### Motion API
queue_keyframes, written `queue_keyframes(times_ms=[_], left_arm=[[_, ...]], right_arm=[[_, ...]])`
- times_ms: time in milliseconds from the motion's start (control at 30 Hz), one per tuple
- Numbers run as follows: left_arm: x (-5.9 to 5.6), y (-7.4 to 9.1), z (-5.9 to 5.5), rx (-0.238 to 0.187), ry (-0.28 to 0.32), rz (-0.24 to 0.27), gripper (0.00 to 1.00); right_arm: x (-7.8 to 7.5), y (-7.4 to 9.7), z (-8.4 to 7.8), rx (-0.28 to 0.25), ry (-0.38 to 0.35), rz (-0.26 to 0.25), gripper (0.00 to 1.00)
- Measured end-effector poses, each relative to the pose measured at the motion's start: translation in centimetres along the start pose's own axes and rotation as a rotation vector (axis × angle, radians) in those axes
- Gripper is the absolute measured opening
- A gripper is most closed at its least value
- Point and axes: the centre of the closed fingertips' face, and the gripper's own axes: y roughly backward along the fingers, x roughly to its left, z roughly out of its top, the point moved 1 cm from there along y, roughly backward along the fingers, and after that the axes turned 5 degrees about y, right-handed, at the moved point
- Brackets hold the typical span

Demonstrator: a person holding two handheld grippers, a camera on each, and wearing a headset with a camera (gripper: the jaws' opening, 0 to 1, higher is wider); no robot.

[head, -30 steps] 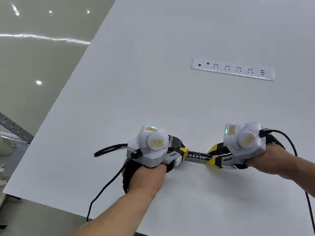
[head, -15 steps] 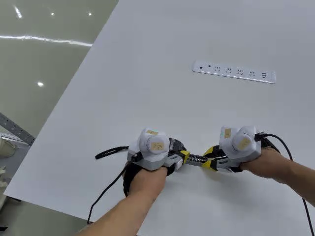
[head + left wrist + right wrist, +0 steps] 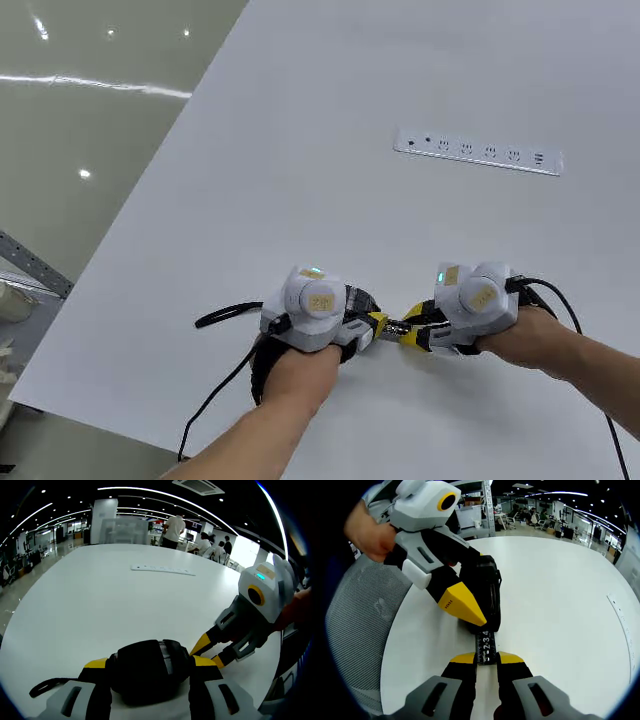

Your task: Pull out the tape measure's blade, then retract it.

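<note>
Closer together than 1 second ago, the 2 grippers leave just a short stretch of blade (image 3: 394, 325) showing between them. At the near edge of the white table (image 3: 330, 150), the left gripper (image 3: 370, 324) is clamped on the black tape case (image 3: 145, 669), a yellow-tipped jaw pressed to each side. The right gripper (image 3: 485, 659) pinches the blade's end, and the marks 2, 3, 4 are readable just ahead of its jaws. A power strip (image 3: 478, 152) lies well apart, farther up the table.

Blade (image 3: 485, 649) tip hidden inside right gripper (image 3: 486, 659)
</note>
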Motion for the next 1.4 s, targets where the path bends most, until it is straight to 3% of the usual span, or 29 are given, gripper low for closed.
queue_keyframes(times_ms=[867, 1400], left_arm=[[0.0, 0.0, 0.0, 0.003, -0.001, -0.004, 0.59], [0.0, 0.0, 0.0, 0.003, -0.002, -0.004, 0.59]], right_arm=[[-0.3, -1.5, 1.7, -0.009, -0.01, -0.01, 0.12], [-0.4, -1.7, 2.0, 0.012, 0.011, -0.009, 0.13]])
